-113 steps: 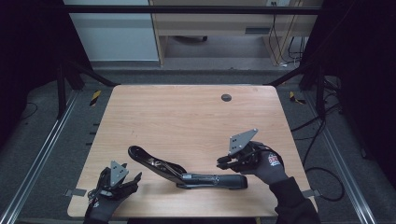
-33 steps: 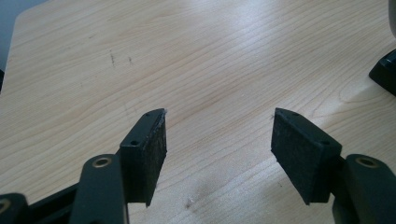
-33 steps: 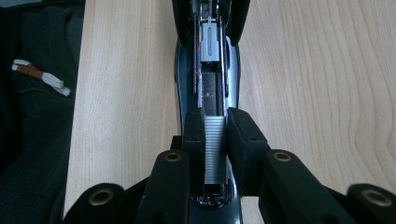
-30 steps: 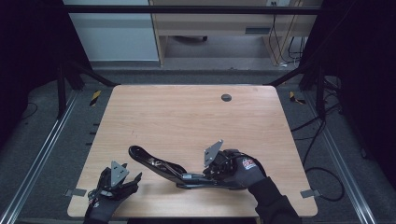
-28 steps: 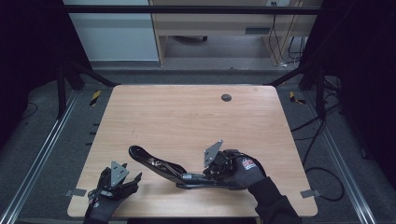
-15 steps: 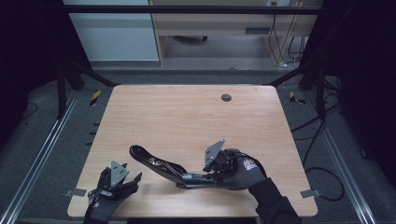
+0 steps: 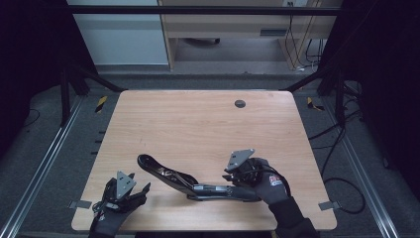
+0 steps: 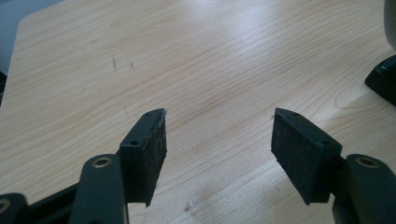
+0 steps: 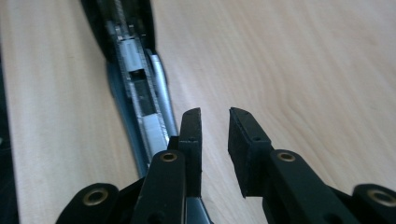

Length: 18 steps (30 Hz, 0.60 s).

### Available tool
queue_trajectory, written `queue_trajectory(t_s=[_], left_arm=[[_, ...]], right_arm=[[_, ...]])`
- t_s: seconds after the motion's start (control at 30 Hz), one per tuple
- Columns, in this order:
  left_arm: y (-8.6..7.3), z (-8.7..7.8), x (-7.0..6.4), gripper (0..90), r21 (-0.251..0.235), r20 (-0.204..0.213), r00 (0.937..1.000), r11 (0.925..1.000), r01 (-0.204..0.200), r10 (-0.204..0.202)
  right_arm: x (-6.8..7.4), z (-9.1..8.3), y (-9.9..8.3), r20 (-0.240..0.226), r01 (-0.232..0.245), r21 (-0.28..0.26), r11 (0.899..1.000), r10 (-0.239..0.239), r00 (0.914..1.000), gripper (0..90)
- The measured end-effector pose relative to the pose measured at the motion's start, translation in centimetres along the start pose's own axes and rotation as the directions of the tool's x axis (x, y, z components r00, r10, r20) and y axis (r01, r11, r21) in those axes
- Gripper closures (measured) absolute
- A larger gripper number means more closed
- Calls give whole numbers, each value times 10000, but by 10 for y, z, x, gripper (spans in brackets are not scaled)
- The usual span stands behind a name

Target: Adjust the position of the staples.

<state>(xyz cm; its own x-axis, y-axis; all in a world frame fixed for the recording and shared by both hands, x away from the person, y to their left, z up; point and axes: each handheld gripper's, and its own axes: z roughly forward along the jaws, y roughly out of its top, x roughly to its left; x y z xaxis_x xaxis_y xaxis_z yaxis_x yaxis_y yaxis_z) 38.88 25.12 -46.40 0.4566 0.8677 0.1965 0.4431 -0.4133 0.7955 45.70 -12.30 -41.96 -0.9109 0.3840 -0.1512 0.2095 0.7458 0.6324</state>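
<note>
wood table point(image 7: 198, 124) | stapler point(image 7: 188, 179) opened flat | right tongs point(image 9: 214, 122) slightly parted, empty | left tongs point(image 8: 219, 135) wide, empty

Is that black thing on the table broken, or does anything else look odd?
The black stapler lies swung wide open, its metal staple channel exposed. That looks opened rather than broken. The right gripper sits by its base.

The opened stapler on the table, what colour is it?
Black stapler with silver metal inside, best in the right gripper view.
</note>
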Motion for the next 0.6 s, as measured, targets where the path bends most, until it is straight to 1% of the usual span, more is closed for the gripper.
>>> queue_trajectory(t_s=[0.03, 0.07, 0.1, 0.17, 0.23, 0.27, 0.37, 0.43, 0.5, 0.53, 0.57, 0.6], left_arm=[[0, 0, 0, 352, -19, 2, 10000, 10000, -8, 8], [0, -1, -1, 352, -62, 12, 10000, 10000, 2, -2], [1, -1, -1, 352, -94, 14, 10000, 10000, 12, -12], [1, -2, -1, 352, -148, 5, 10000, 9999, 21, -21], [1, -2, -1, 352, -174, 33, 10000, 9998, 25, -25], [1, -3, -1, 352, -210, 43, 10000, 9998, 25, -24], [2, -4, -2, 351, -307, 117, 9999, 9995, 85, -82], [2, -5, -2, 350, -371, 166, 9998, 9992, 114, -108], [2, -6, -3, 349, -444, 238, 9996, 9989, 173, -163], [2, -7, -3, 349, -488, 266, 9994, 9986, 216, -204], [3, -8, -3, 349, -536, 298, 9993, 9982, 251, -236], [3, -8, -3, 349, -570, 324, 9991, 9980, 280, -261]], right_arm=[[0, -2, -2, 184, -80, -78, 9999, 82, 9998, 758], [0, -6, -5, 589, -242, -245, 9994, 256, 9979, 772], [-1, -9, -9, 769, -360, -436, 9984, 393, 9963, 784], [-1, -15, -15, 1086, -685, -748, 9948, 764, 9911, 785], [-2, -22, -23, 1463, -976, -890, 9912, 1100, 9831, 789], [-2, -24, -26, 1579, -1065, -933, 9899, 1203, 9801, 795], [-3, -31, -39, 1792, -1494, -1080, 9829, 1670, 9695, 804], [-3, -34, -48, 1901, -1907, -1301, 9730, 2133, 9583, 802], [-2, -36, -55, 1943, -2130, -1415, 9667, 2381, 9516, 801], [-1, -37, -61, 1927, -2396, -1436, 9602, 2646, 9449, 802], [0, -37, -65, 1967, -2514, -1431, 9572, 2765, 9407, 802], [1, -37, -70, 2047, -2643, -1467, 9532, 2906, 9347, 799]])
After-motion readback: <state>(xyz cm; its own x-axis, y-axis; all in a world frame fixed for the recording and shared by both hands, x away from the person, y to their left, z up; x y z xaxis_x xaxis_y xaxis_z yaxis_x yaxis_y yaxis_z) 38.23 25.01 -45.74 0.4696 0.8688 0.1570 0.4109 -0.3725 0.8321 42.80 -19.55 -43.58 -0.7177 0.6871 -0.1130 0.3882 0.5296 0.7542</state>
